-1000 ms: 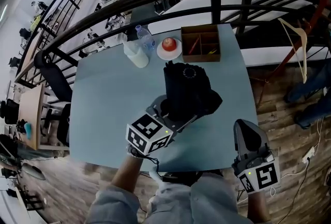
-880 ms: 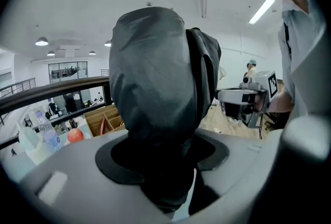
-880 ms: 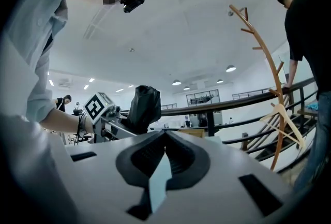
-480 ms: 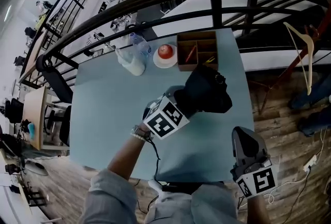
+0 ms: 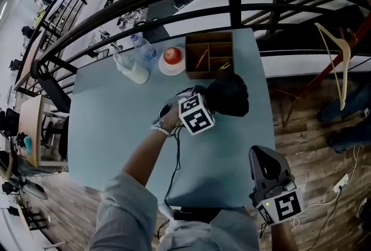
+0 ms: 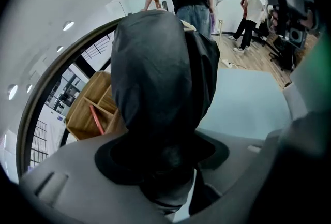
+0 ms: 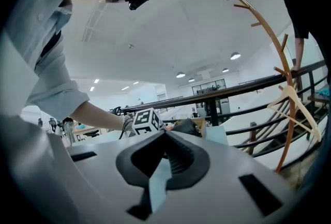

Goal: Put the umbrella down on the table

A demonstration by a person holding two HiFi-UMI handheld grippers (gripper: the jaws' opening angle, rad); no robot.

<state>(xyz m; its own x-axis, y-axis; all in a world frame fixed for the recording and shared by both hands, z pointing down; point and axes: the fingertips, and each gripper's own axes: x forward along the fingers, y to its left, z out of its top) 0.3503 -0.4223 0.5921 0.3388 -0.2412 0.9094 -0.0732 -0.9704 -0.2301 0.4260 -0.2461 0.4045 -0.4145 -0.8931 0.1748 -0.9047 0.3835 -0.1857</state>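
Left gripper (image 5: 212, 104) clamped wide round the black umbrella (image 5: 229, 93), just beside the wooden box (image 5: 208, 57); right gripper (image 5: 264, 155) closed, empty, well clear of it

Head view looks steeply down; both gripper views share the table (image 5: 110, 128).

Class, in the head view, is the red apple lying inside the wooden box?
No, the apple sits on a white plate beside the wooden box, outside its compartments.
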